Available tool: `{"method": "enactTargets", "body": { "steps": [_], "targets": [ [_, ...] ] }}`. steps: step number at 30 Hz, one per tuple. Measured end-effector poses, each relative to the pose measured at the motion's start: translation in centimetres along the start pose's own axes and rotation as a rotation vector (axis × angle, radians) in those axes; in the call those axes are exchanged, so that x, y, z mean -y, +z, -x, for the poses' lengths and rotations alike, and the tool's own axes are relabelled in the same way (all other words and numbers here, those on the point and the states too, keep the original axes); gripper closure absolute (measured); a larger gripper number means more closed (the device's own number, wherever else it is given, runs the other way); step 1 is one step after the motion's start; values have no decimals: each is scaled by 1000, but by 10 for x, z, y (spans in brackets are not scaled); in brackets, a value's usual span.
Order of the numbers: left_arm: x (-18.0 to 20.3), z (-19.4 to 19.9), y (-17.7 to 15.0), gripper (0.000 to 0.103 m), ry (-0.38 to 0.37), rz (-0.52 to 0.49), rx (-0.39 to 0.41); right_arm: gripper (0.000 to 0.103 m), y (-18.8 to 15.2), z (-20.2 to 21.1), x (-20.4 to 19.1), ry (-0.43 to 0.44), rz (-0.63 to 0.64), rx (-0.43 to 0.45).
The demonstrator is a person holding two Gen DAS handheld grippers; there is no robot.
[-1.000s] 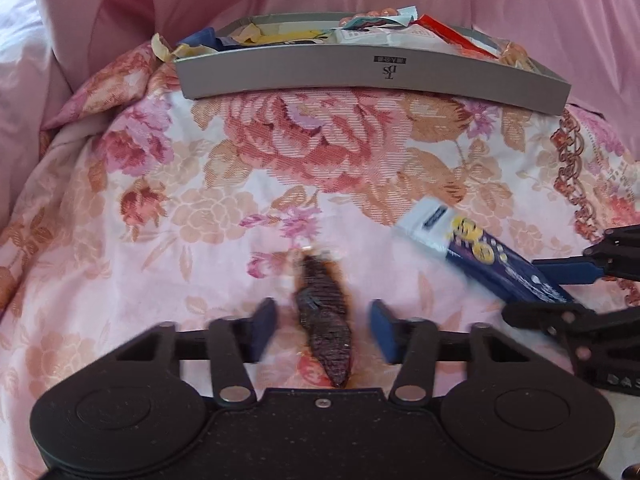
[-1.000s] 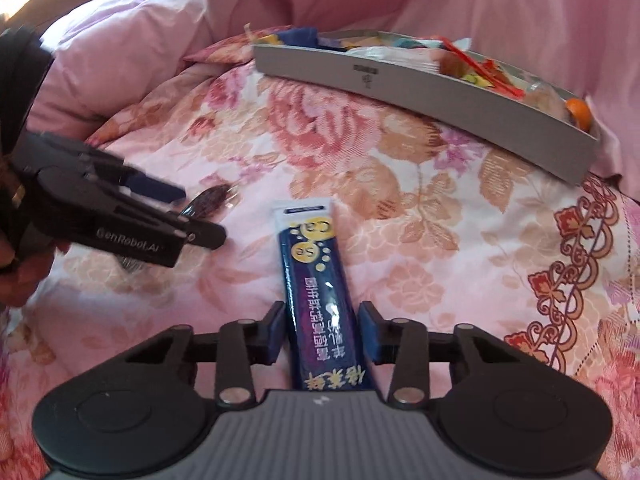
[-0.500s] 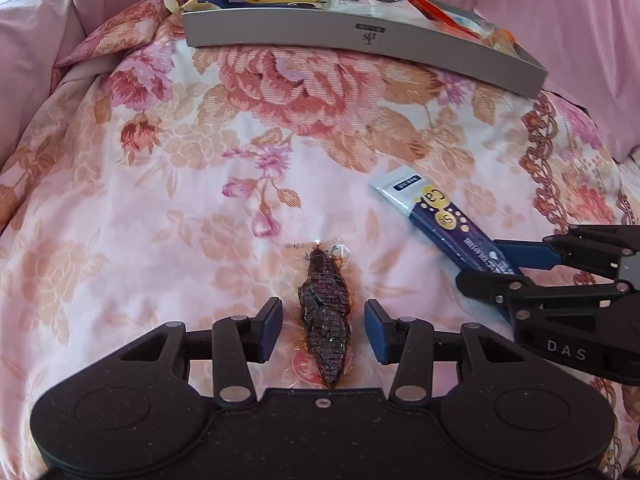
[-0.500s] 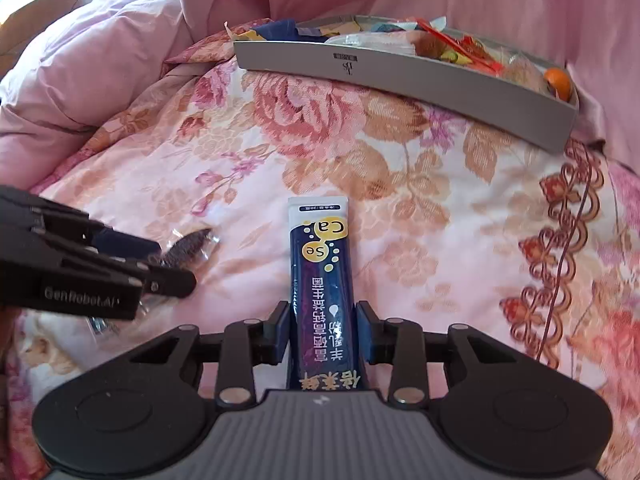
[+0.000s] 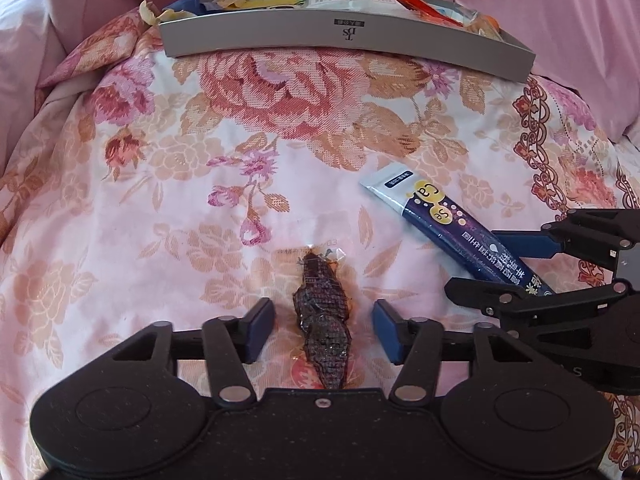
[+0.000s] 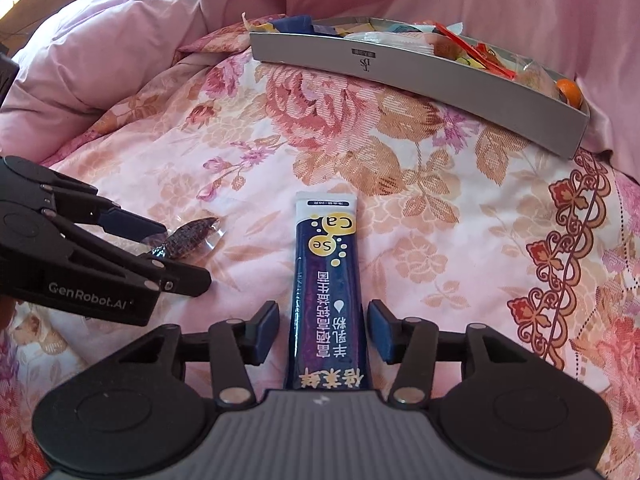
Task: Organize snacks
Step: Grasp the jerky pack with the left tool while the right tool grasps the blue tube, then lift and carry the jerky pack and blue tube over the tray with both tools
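Left gripper (image 5: pixel 323 322): jaws opening, blue-padded fingers (image 5: pixel 259 318) clear on both sides of a dark, netted dried-fish snack (image 5: pixel 322 320) in a clear wrapper, lying flat on the bed. Right gripper (image 6: pixel 323 326): jaws likewise opening, pads apart from the glossy navy milk-powder sachet (image 6: pixel 327 280) between them. Each item lies lengthwise in the gap, seemingly for a grip across its narrow width. Floral quilt (image 5: pixel 160 208): soft, woven, yielding. Beyond, a grey curved-fronted cardboard box (image 5: pixel 344 34) holds assorted wrapped snacks, presumably the destination.
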State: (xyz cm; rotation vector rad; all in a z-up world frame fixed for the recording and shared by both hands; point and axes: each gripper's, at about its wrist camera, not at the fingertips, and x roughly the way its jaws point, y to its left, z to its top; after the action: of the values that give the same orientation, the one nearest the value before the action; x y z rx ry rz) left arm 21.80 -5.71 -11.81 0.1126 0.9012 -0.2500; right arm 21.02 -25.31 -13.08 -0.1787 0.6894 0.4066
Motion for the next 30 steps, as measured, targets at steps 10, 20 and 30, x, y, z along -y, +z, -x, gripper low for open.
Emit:
{"method": "enactTargets", "body": {
  "steps": [10,20,30],
  "targets": [
    [2,8,-2,56,6,30,13,69,-1,4,-15,-66,124,37],
    [11,31,-2,56,93,48,126,71,-13,11,-45,-226,409,149],
    [13,58,18,56,134,110,232,71,-4,36,-43,-274,421,300]
  ]
}}
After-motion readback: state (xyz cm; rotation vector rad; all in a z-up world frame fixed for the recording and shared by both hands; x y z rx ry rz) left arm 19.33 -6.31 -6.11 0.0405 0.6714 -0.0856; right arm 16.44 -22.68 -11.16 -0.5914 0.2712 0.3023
